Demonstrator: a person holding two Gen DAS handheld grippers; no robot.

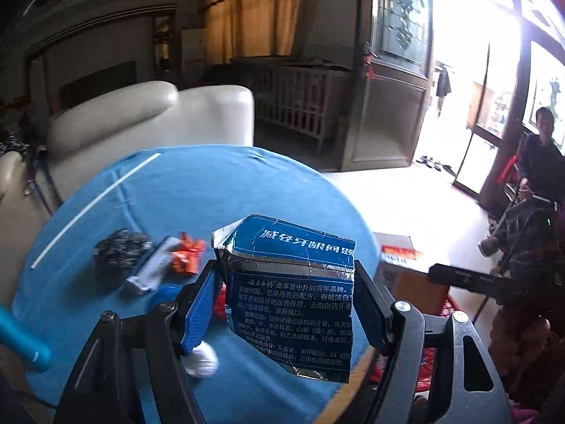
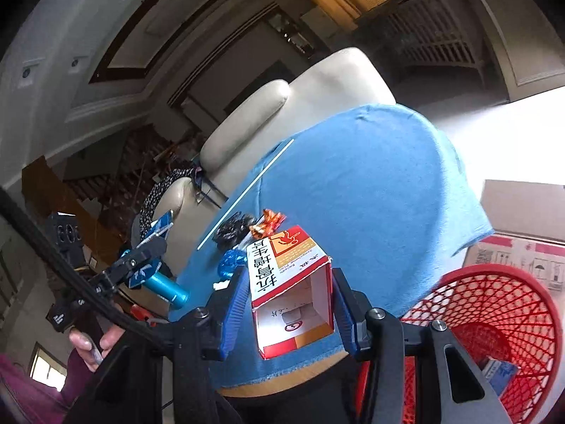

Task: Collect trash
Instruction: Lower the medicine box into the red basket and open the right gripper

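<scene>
While both jaws clamp cartons, a blue-clothed table (image 1: 183,190) fronts a cream armchair (image 1: 148,116).

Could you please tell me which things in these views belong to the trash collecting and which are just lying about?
Job:
- blue toothpaste box, in left hand-held gripper
- red-and-white medicine box, in right hand-held gripper
- red basket
- orange wrapper

Lying about:
- cream armchair
- cardboard carton

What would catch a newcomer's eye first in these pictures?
Probably the crumpled blue toothpaste box held in the left gripper above the blue table. Next, the open red-and-white carton clamped in the right gripper, with the red basket just to its right, below the table's edge.
</scene>
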